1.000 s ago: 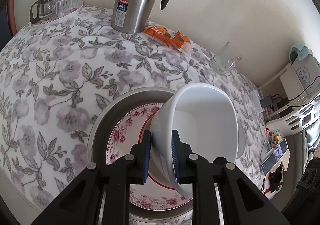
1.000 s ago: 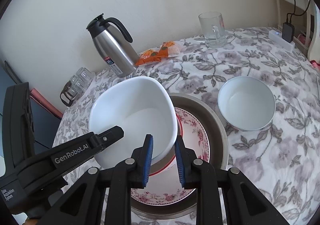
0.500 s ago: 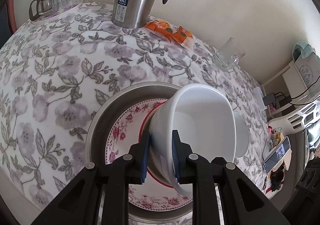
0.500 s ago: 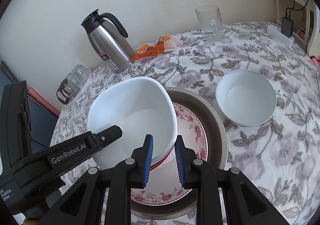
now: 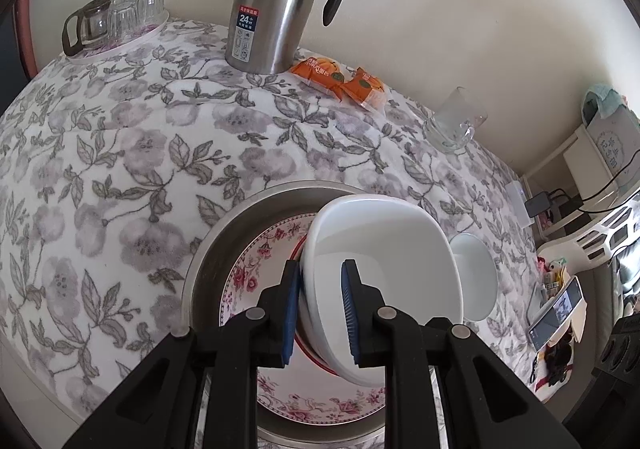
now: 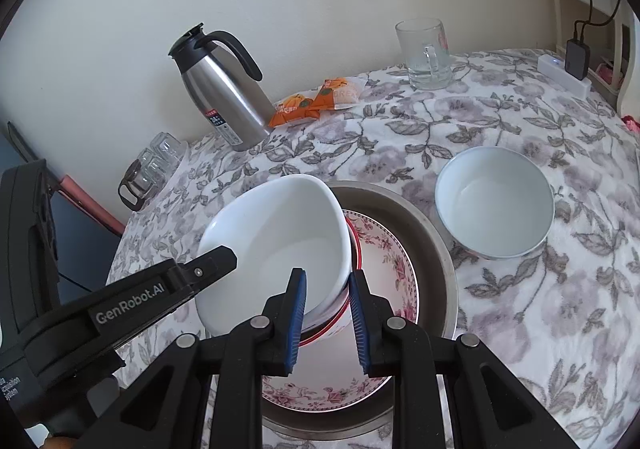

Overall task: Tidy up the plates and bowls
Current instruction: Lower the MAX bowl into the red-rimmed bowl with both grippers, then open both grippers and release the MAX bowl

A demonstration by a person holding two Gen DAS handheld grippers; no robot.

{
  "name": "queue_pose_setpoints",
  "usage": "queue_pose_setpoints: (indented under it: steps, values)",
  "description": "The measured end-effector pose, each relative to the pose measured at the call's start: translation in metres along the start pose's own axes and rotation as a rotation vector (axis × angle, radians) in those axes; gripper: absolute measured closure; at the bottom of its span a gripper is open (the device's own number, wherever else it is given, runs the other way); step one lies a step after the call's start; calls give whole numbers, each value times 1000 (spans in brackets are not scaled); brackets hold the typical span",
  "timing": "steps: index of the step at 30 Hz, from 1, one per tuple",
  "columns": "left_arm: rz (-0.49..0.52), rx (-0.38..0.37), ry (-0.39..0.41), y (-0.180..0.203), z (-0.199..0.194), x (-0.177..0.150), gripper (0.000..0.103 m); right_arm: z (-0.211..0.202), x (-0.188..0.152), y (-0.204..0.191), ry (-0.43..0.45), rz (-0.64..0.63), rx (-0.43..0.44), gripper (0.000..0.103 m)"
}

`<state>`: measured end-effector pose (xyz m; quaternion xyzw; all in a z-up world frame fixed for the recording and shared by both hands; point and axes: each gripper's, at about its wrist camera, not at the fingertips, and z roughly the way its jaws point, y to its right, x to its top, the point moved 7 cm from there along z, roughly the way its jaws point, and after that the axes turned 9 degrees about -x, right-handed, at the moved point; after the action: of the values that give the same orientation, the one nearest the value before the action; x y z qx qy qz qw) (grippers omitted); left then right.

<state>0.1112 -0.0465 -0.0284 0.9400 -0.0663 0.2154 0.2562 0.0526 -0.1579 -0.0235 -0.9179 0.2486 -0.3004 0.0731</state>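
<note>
Nearest each camera, the blue pads of both tongs clamp the rim of one white bowl. The left tongs (image 5: 320, 313) grasp the bowl (image 5: 384, 289) at its near-left rim, one pad outside the wall and one inside. The right tongs (image 6: 326, 323) grasp the same bowl (image 6: 280, 245) at its near-right rim, again with a pad on each side of the wall. In the right view the black arm of the left tongs (image 6: 132, 297) reaches in from the left to the bowl's near edge.

The bowl is held tilted above a floral plate (image 6: 380, 349), which lies inside a round metal pan (image 6: 436, 261) on the counter (image 6: 540, 329), under a cloth printed with grey leaves and mauve flowers. A red-rimmed dish (image 6: 354, 249) shows just beneath the bowl; whether the bowl touches it cannot be told.

Just right of the pan, a second white bowl (image 6: 494, 205) stands upright and apart on the cloth.

Farther back, near the wall, a steel jug (image 5: 272, 13) with a black handle stands upright. Beside it lie two orange snack packets (image 5: 340, 79). A glass mug (image 6: 426, 53) stands to the right of them. At the far left corner, a tray (image 5: 116, 45) carries upturned glasses and a small glass pot. At the far right edge of the counter sits a white power strip (image 6: 564, 75) with a black plug in it.
</note>
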Motion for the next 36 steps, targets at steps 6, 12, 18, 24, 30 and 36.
queue_pose_setpoints:
  steps: [6,12,18,24,30,36]
  values:
    - [5,8,-5,0,2,-1,83,-3,0,-1,8,-11,-5,79]
    - [9,15,-7,-1,4,-2,83,-5,1,-3,12,-20,-8,79]
    - [8,12,-6,-1,3,-2,83,-6,1,-3,10,-9,4,79]
    - [23,21,19,2,-5,1,80,-11,3,-1,25,-6,7,79]
    - [41,38,48,3,-13,4,80,-20,8,1,54,2,8,79]
    - [40,62,96,2,-24,9,66,-24,11,5,72,14,-1,79]
